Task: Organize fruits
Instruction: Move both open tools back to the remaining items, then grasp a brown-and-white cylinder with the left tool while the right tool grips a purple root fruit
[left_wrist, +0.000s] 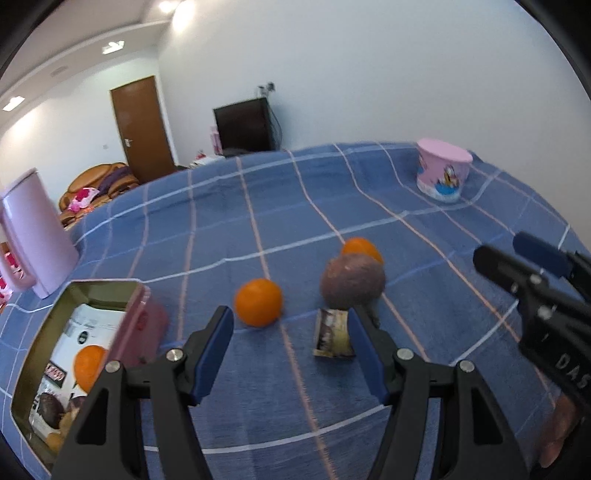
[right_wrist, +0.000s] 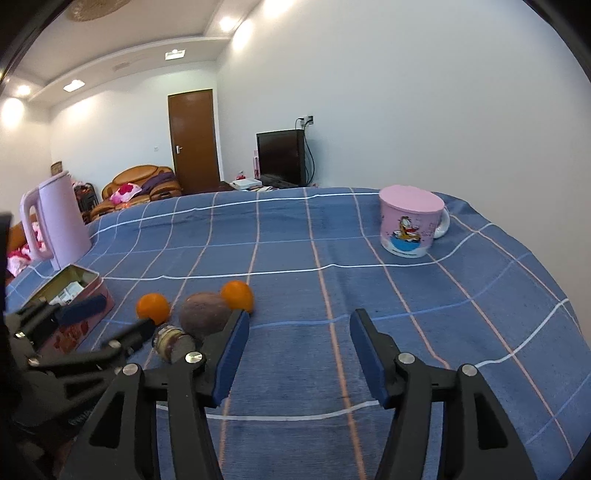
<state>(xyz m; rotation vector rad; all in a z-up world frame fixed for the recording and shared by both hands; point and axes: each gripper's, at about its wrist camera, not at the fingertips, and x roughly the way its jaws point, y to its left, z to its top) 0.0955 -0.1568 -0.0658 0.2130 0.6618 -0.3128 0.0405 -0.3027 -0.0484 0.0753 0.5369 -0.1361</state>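
room: white walls, brown door and dark TV far back; work surface is a table under a blue checked cloth (right_wrist: 369, 295).
fruit: 2 loose round oranges, near orange (left_wrist: 258, 302) left of centre, far orange (left_wrist: 361, 249) half hidden behind a dull purple-brown round fruit (left_wrist: 351, 281). All 3 sit close together on the cloth, mid-table.
tin: open pink rectangular metal tin (left_wrist: 142, 317) at near left, 1 orange already inside (left_wrist: 88, 365) on printed packets. Judged the drop target.
clutter: small printed wrapper (left_wrist: 332, 334) just in front of the purple fruit; pink kettle-style jug (right_wrist: 61, 221) far left; pink cartoon mug with lid (right_wrist: 408, 225) far right.
left gripper (left_wrist: 291, 326): fingers apart, nothing between them, aimed between near orange and purple fruit.
right gripper (right_wrist: 297, 332): fingers apart, empty, over bare cloth right of the fruit.
handling: oranges likely light, firm, smooth, will roll; purple fruit rougher, maybe softer.
grip: pads across the widest part, moderate squeeze.
axis: fruit are near-spherical, no clear long axis or pointing direction; tin's long axis runs near-to-far.
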